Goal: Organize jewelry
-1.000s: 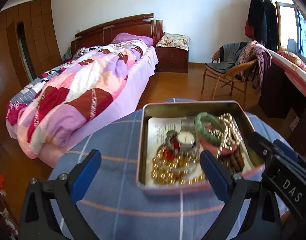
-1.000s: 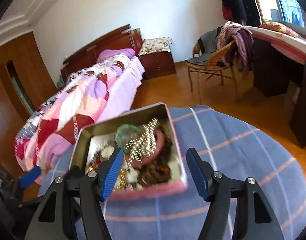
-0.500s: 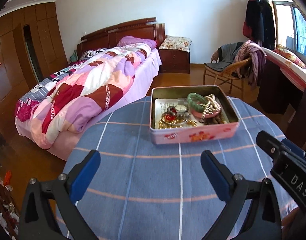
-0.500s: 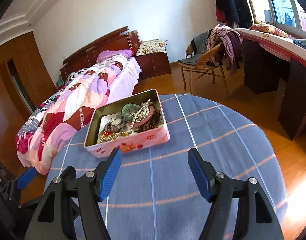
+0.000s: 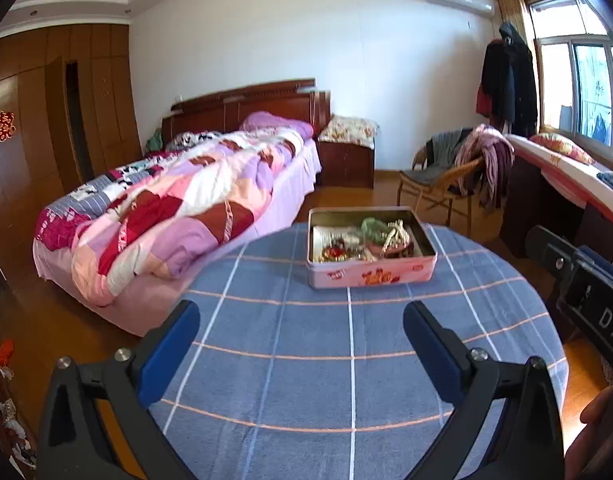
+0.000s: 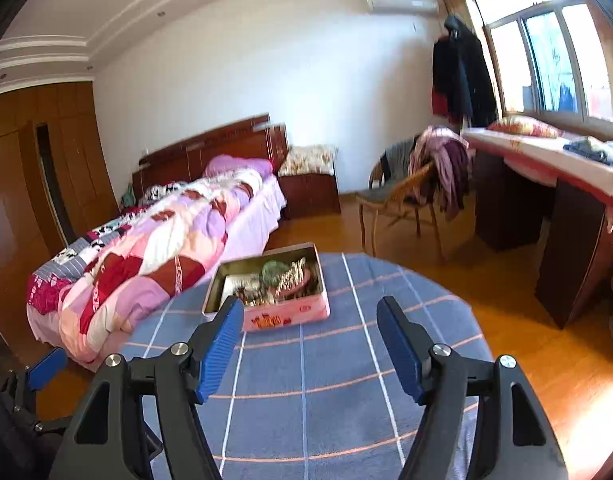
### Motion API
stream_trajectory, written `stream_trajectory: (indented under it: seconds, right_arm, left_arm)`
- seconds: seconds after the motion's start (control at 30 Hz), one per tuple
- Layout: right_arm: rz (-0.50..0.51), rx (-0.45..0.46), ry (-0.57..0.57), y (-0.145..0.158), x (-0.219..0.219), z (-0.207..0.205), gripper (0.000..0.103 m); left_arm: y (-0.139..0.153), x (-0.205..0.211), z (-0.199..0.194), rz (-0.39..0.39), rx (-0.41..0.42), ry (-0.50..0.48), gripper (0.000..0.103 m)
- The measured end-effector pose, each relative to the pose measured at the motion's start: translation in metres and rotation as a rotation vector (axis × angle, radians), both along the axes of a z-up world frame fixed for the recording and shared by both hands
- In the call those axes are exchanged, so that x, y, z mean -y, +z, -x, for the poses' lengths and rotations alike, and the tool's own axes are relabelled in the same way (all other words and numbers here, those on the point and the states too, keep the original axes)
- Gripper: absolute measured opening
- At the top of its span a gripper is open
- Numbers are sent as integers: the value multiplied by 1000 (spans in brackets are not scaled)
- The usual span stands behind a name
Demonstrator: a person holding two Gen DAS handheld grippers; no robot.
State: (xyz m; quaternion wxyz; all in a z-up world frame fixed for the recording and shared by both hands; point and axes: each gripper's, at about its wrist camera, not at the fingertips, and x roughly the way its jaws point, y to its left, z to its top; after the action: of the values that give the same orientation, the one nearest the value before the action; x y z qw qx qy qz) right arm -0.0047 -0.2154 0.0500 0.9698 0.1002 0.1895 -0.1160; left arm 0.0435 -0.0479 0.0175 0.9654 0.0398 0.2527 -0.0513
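A pink tin box [image 5: 372, 274] [image 6: 284, 314] stands open near the far edge of a round table under a blue checked cloth [image 5: 346, 360] [image 6: 306, 380]. Inside lie a green bangle [image 5: 372, 226], pale bead strands [image 5: 394, 232], gold beads and red pieces in a heap. My left gripper [image 5: 300, 334] hangs open well back from the tin, nothing between its blue pads. My right gripper [image 6: 310, 336] is also open and empty, short of the tin and above the cloth. The right tool shows at the left wrist view's right edge [image 5: 586, 292].
A bed with a patchwork quilt [image 5: 178, 208] lies left of the table. Beyond it are a wicker chair with clothes [image 5: 450, 176], a long desk by the window [image 6: 546, 168] and a bedside cabinet [image 5: 346, 160]. Wood floor surrounds the table.
Both grippers have pulled back and risen from right over the tin, which now looks small and far. More of the blue cloth lies between them and the tin.
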Motion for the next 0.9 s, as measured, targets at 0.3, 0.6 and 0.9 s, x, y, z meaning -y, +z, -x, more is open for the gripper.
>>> stream_trajectory:
  seconds: [0.3, 0.6, 0.9]
  right_arm:
    - [56, 123, -18, 35, -14, 36, 79]
    - [62, 170, -14, 44, -22, 50, 80]
    - [67, 197, -24, 49, -22, 58, 80]
  left_arm:
    - [27, -10, 29, 39, 108, 7, 103]
    - [34, -18, 42, 49, 160, 30, 103]
    - [38, -17, 48, 42, 191, 36, 103]
